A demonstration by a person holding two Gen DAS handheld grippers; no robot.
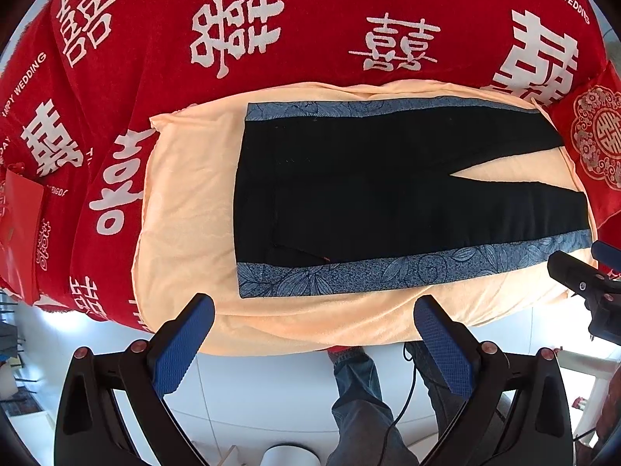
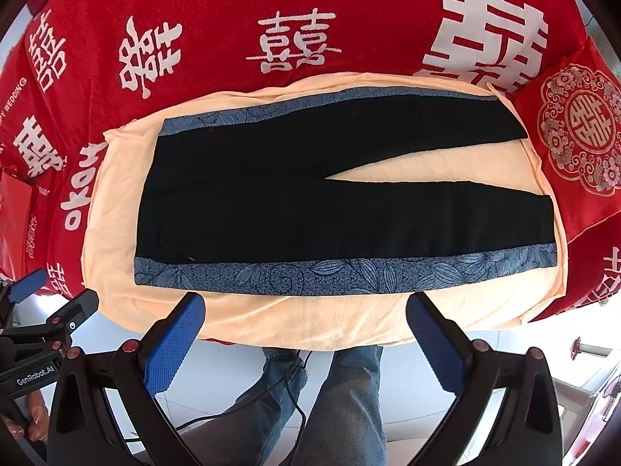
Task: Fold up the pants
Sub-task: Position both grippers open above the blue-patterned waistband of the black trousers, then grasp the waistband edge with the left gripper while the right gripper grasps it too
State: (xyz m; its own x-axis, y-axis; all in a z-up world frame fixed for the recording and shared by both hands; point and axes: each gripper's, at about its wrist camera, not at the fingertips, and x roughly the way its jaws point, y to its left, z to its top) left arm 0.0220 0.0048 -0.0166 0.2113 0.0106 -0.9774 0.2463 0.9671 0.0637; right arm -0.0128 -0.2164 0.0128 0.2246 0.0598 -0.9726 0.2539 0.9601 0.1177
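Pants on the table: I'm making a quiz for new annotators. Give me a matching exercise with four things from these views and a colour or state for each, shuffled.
Things:
1. pants
2. towel
3. tablecloth
4. left gripper

Descriptions:
A. red with white characters
B. open, holding nothing
C. black with blue floral side stripes, spread flat, unfolded
D. peach, lying under the pants

Pairs: 1-C, 2-D, 3-A, 4-B
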